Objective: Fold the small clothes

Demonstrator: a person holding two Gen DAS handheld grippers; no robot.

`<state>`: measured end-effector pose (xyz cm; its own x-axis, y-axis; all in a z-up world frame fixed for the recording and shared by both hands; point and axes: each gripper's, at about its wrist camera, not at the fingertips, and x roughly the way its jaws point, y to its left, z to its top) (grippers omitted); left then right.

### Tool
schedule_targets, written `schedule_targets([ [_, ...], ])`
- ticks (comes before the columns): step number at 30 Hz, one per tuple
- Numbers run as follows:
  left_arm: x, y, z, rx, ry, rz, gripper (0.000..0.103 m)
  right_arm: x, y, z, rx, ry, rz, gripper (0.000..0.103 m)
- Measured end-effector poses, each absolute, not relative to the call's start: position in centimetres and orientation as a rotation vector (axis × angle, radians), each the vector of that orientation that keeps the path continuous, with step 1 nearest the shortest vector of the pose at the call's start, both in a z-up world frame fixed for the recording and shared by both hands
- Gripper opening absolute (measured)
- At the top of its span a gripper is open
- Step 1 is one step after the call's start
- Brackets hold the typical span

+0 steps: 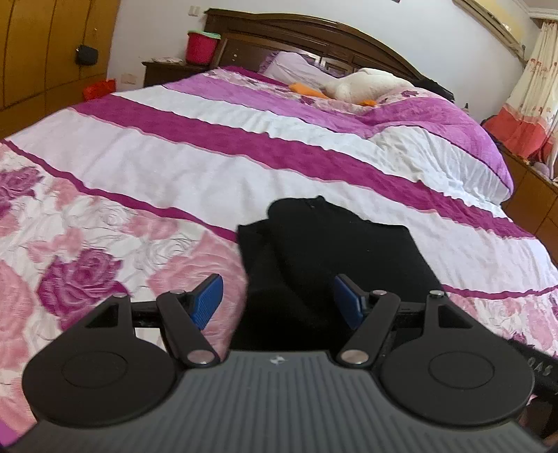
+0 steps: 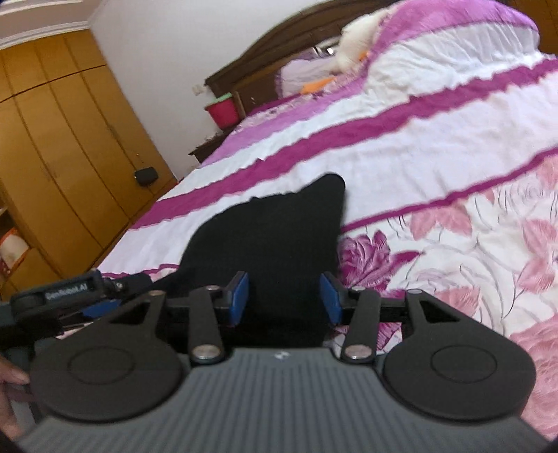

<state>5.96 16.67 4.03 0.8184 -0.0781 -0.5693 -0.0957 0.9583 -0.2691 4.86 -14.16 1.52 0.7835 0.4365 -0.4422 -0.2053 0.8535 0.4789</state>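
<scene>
**Black knit garment: handling notes and tong pose**

Black, soft fabric lies on the bed, on the floral and striped bedspread near its close edge. In the left wrist view the black garment appears partly folded: one layer overlaps another, and a rounded end points toward the headboard. The material is judged light, limp and non-fragile; it will sag and drag when lifted by one point. Grip a doubled edge or a corner, pinching through all layers, and keep the opposite edge pinned or supported.

The left tongs stand wide open with nothing between the blue pads. They point forward and downward over the near end of the garment; contact with the cloth cannot be confirmed.

In the right wrist view the garment extends away from the camera, its tapered end on a white stripe. The right tongs are partly open and hold nothing; dark cloth shows in the gap, beyond the pads. This view is rolled, so the bed appears tilted. The left tool body sits just beside, at the left.
</scene>
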Motion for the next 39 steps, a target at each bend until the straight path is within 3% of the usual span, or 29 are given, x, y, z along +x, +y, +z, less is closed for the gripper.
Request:
schedule_targets([
  [2,6.6,16.6,3.6,-0.305,0.628,0.002,0.075,5.1,-13.9,1.2,0.423,0.571,0.353,0.056],
  [9,8.8,15.5,1.1,-0.296,0.681,0.024,0.074,5.0,-14.0,0.6,0.443,0.583,0.354,0.058],
  [10,8.8,15.4,1.0,-0.303,0.675,0.027,0.070,5.1,-14.1,0.6,0.452,0.586,0.354,0.058],
  [11,8.8,15.4,0.9,-0.308,0.666,0.026,0.052,5.1,-14.2,0.6,0.463,0.588,0.356,0.058],
  [14,8.6,15.3,1.2,-0.313,0.650,0.016,0.023,5.2,-14.5,0.5,0.486,0.597,0.361,0.058],
  [17,7.3,15.3,2.3,-0.295,0.598,0.019,0.016,5.1,-14.5,0.7,0.493,0.599,0.361,0.058],
  [26,5.2,16.2,0.9,-0.279,0.604,0.059,0.015,4.8,-13.8,0.5,0.462,0.620,0.387,0.058],
  [29,5.5,17.1,0.0,-0.306,0.629,0.049,0.017,4.9,-13.3,0.1,0.446,0.643,0.388,0.065],
  [39,4.2,18.3,2.0,-0.282,0.621,0.003,0.021,4.3,-13.1,0.8,0.467,0.654,0.358,0.065],
])
